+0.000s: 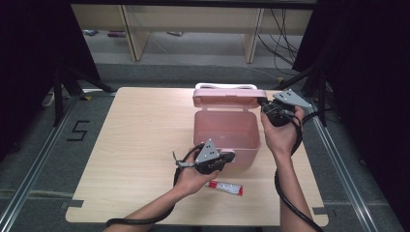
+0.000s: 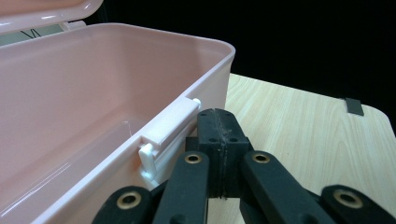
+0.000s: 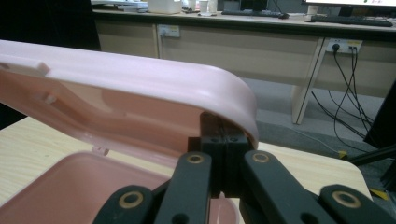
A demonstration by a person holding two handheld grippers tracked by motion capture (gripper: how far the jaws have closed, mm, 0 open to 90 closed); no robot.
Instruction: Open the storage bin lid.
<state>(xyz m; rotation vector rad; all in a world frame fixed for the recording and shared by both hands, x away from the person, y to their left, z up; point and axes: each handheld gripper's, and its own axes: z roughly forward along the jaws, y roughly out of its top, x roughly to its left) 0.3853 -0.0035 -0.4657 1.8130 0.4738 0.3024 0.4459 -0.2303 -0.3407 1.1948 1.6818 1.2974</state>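
While the pale pink plastic storage box (image 1: 226,137) sits near the middle of the light wooden table (image 1: 135,145) with its hinged pink lid (image 1: 229,98) standing raised at the far side, we see its smooth inside walls and a small clasp (image 2: 168,135) on the near front wall. On the floor left of the table, black tape marks (image 1: 77,130) read like a "5". Our left gripper (image 1: 227,157) rests at the box's near front edge, forearm coming in from the bottom, the hand wrapped round its body; its jaws are pressed together with nothing between them, their tips just beside the clasp. A little right of that hand, a small white and red tube (image 1: 225,188) lies flat on the table; its print is too small to read. Farther right, our right gripper (image 1: 265,103) reaches to the lid's right end, wrist bent inward. Its jaws are pressed together too, their tips tucked under the lid's rounded corner.
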